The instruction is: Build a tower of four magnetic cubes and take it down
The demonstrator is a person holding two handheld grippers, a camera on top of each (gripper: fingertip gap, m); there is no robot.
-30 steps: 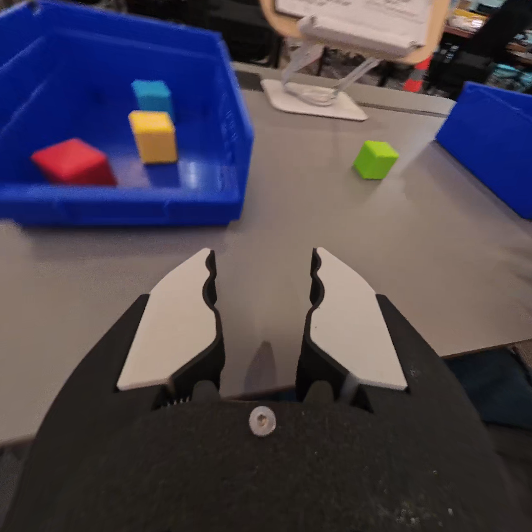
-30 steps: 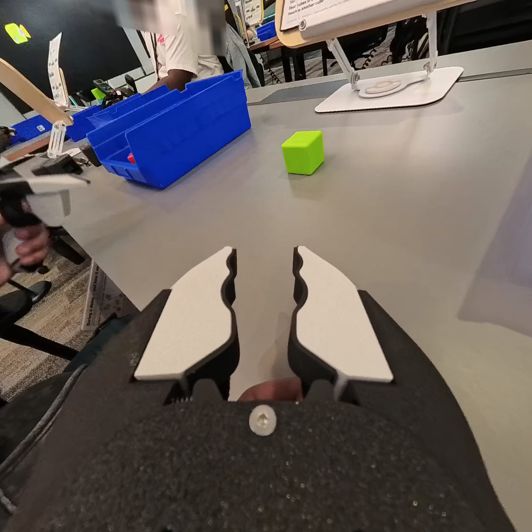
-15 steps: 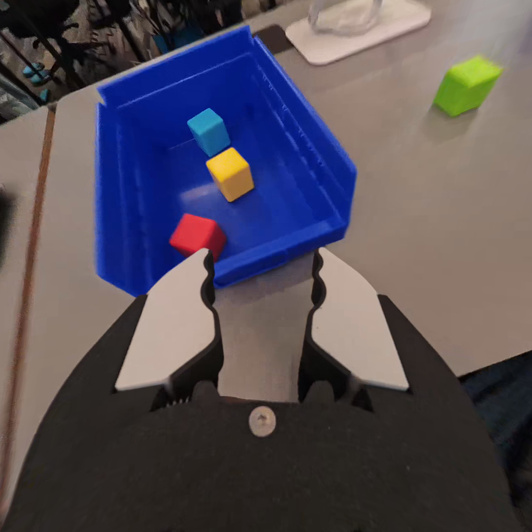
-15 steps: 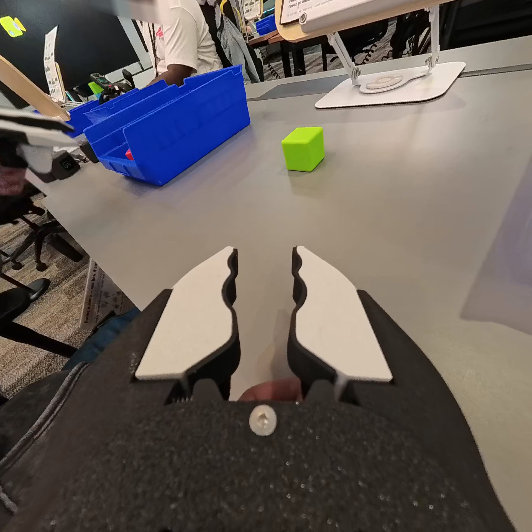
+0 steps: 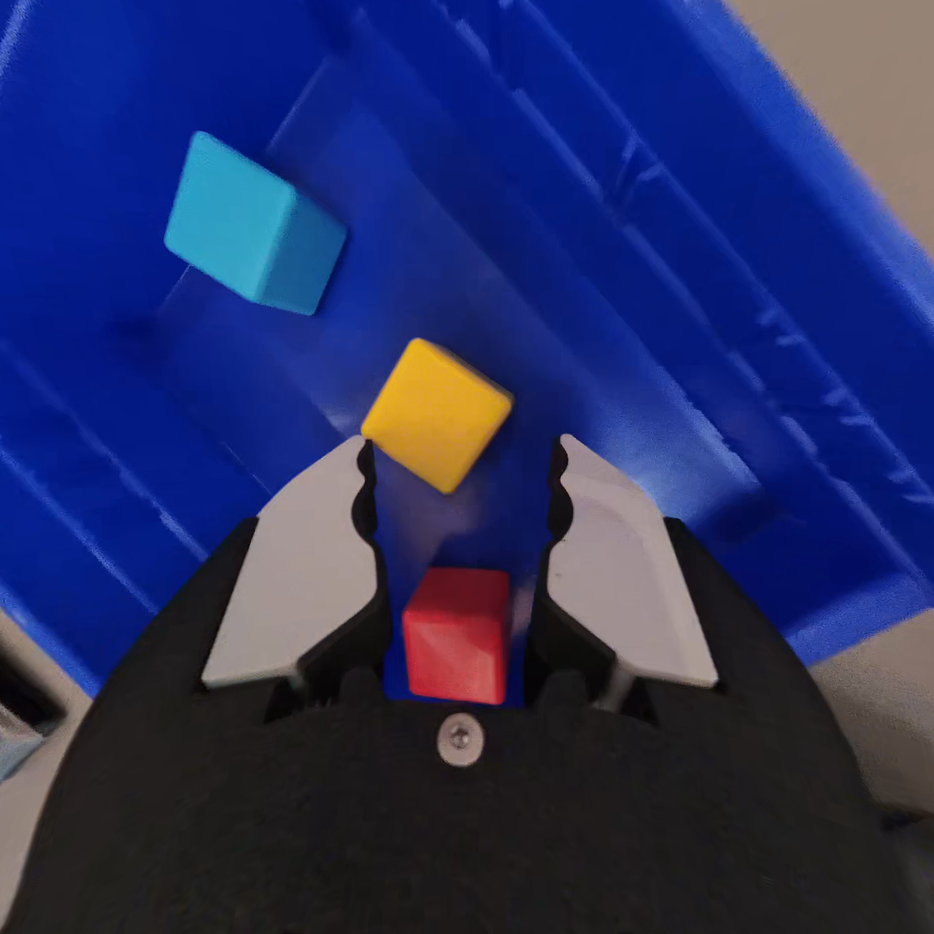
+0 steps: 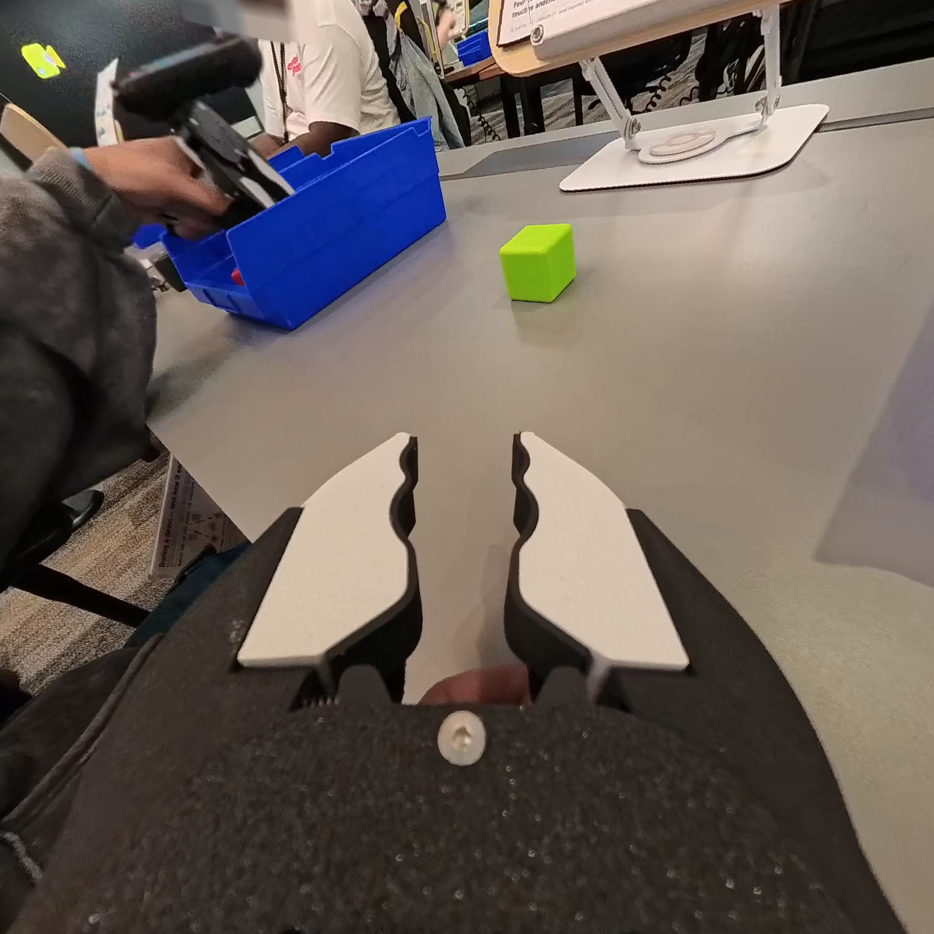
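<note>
My left gripper (image 5: 461,445) is open and reaches down into the blue bin (image 5: 657,212). A red cube (image 5: 455,634) lies between its fingers near their base, untouched. A yellow cube (image 5: 435,415) sits just past the fingertips and a light blue cube (image 5: 252,225) lies farther in at the left. My right gripper (image 6: 465,442) is open and empty over the grey table (image 6: 657,404). A green cube (image 6: 538,263) stands on the table ahead of it. In the right wrist view the left gripper (image 6: 237,172) dips into the bin (image 6: 323,237).
A white stand base (image 6: 707,146) holding a board stands at the table's far side. A person in a white shirt (image 6: 323,76) sits behind the bin. The table's near-left edge (image 6: 202,485) drops to carpet with a paper sheet (image 6: 187,525).
My left gripper has moved forward and down into the blue bin, over the red cube. The right gripper has stayed nearly still and open.
</note>
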